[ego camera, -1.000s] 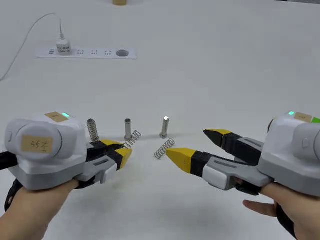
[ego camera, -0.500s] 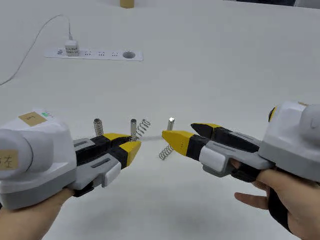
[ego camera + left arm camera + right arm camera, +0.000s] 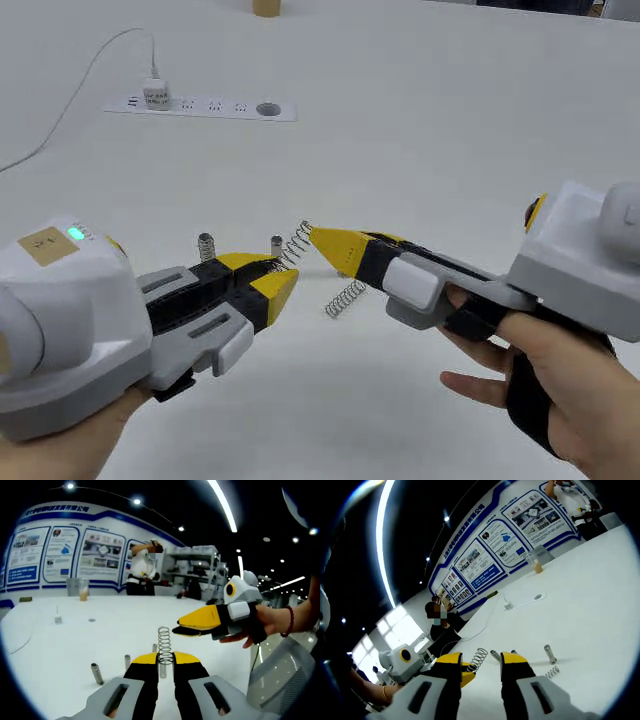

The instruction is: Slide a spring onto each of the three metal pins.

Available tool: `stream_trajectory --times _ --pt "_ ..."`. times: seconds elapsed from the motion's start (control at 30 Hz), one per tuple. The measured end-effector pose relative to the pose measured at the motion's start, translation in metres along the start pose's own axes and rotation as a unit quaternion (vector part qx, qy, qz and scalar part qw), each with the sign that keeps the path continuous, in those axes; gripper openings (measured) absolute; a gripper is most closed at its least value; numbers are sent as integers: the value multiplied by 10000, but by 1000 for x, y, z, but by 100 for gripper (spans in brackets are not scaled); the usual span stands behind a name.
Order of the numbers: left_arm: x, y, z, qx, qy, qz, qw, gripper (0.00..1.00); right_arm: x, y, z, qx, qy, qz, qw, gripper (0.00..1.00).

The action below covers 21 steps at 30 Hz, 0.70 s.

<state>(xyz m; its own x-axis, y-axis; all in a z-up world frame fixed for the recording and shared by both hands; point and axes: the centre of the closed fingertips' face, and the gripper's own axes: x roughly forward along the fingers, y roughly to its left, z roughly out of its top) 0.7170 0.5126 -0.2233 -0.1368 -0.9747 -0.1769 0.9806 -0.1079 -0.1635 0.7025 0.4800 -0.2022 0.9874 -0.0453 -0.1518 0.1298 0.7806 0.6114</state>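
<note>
Left claw (image 3: 165,656) clenched on spring (image 3: 164,639) (upright), right claw (image 3: 484,658) parted, beside it.

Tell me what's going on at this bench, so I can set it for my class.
A person works two handheld grippers over a white table. The left gripper is shut on a spring and holds it upright near the pins. The right gripper, jaws open, has its tips close to that spring's top end. The first pin already wears a spring, a bare pin stands beside it, and a loose spring lies on the table.
</note>
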Motion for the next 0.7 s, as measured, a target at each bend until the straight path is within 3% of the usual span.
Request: stream_trajectory --times 0.27,0.7 --pt "-4 -4 11 77 -251 -24 9997 10 8 9 2 333 -51 174 9993 25" --pt "-9 -7 21 68 -450 -45 9990 10 16 18 5 912 -161 362 9950 14"
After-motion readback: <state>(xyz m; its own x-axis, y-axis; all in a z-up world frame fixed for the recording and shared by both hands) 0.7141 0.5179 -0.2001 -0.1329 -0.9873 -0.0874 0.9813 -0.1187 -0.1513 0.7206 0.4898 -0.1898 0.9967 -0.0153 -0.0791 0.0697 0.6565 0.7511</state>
